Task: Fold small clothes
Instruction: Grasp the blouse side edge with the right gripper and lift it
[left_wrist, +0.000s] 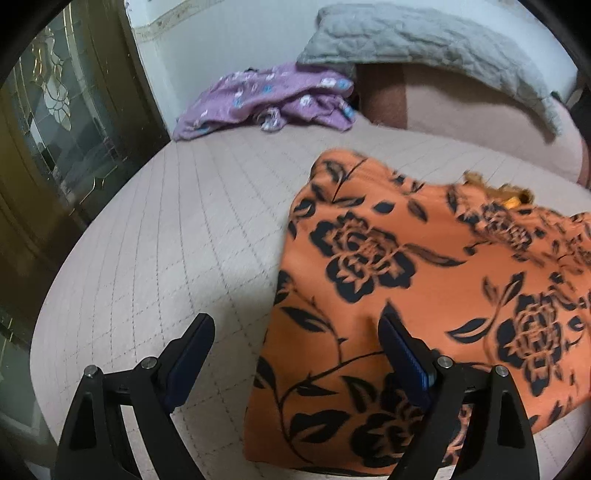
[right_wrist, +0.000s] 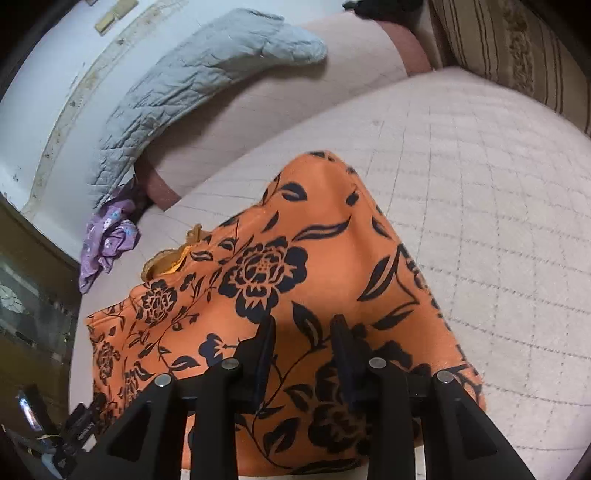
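orange garment (left_wrist: 424, 266): black floral print, lying on bed | left gripper (left_wrist: 295, 332) jaws apart | right gripper (right_wrist: 303, 328) jaws part-spread, unclamped

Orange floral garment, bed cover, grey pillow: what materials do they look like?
Orange floral garment: thin matte woven or knit fabric, likely synthetic or cotton; it drapes in soft folds, with a printed black pattern.
Bed cover: pale quilted textile, matte; stitched grid lines show.
Grey pillow: quilted cotton-like cover, crinkled and matte. The exact fibres cannot be told.
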